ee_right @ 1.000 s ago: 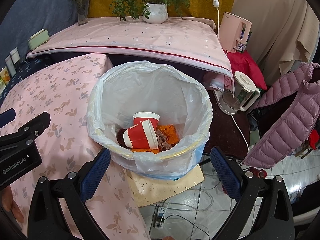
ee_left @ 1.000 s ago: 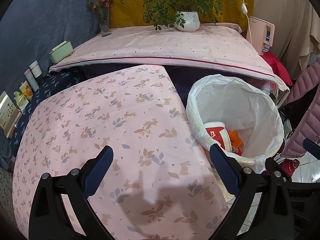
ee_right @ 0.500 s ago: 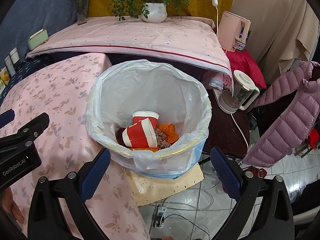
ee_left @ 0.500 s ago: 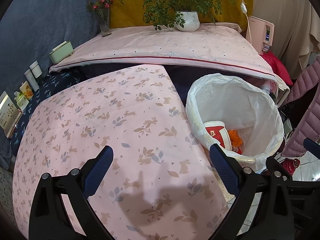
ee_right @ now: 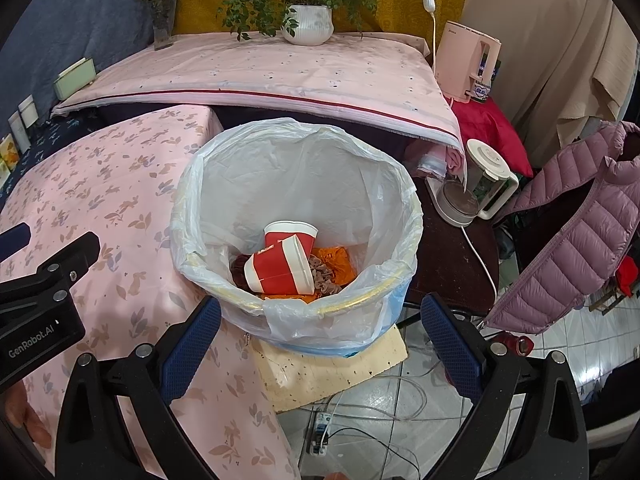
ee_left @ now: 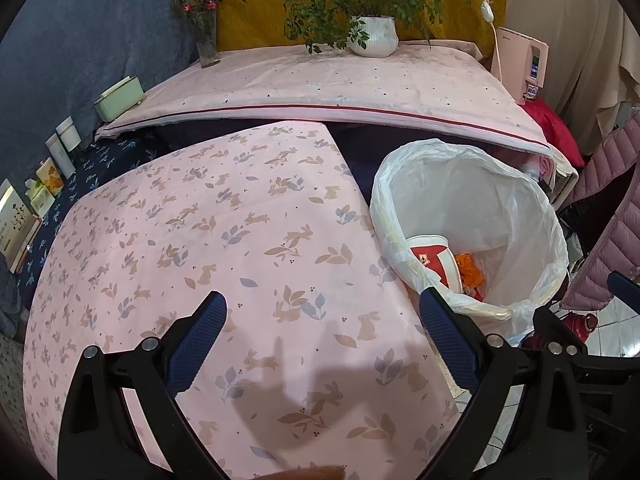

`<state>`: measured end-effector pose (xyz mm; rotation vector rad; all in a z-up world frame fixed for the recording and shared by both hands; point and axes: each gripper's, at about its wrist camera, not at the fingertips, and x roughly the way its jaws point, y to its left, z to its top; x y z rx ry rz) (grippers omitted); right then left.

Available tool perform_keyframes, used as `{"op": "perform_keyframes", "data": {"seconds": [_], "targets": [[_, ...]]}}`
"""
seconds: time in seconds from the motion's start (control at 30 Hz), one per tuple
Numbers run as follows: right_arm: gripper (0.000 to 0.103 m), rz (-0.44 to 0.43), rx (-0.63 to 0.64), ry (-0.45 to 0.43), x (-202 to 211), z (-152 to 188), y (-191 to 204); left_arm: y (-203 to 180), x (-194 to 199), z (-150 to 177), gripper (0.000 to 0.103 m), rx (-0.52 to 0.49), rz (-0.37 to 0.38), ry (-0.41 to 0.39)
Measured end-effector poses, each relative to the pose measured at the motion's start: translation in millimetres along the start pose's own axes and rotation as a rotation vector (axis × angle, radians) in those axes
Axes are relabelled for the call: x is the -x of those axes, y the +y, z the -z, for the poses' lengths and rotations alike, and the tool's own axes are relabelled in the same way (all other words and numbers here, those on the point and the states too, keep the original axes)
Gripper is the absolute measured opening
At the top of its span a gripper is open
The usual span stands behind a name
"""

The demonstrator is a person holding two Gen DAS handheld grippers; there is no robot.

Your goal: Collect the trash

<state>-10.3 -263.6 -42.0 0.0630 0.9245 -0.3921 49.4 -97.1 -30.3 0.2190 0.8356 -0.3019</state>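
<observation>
Both the left gripper (ee_left: 322, 338) and right gripper (ee_right: 320, 340) were spread, empty; the paper cups (ee_right: 280, 270) in the near-right bin (ee_right: 396, 280) looked light, crushable, so pinch a rim.

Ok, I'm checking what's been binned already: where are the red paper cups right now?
In the right wrist view, the red paper cups lie at the bottom of the white-lined trash bin, centre frame, on orange wrappers, just right of the pink rabbit-print table.

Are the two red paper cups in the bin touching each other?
Touching. The right wrist view shows the tipped cup lying against the upright cup, overlapping it with no gap.
</observation>
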Motion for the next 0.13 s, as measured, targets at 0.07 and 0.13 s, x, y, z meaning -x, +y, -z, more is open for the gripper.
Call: {"op": "perform_keyframes", "data": {"seconds": [0.07,0.13], "targets": [[0.096,0.001,0.0,0.0,-0.1,-0.1,0.0,1.9,-1.4,1.2,0.093,0.001,0.005,0.002],[0.096,0.0,-0.001,0.001,-0.2,-0.2,-0.2,2.3,-1.4,1.7,0.093,-0.002,0.002,-0.002]]}}
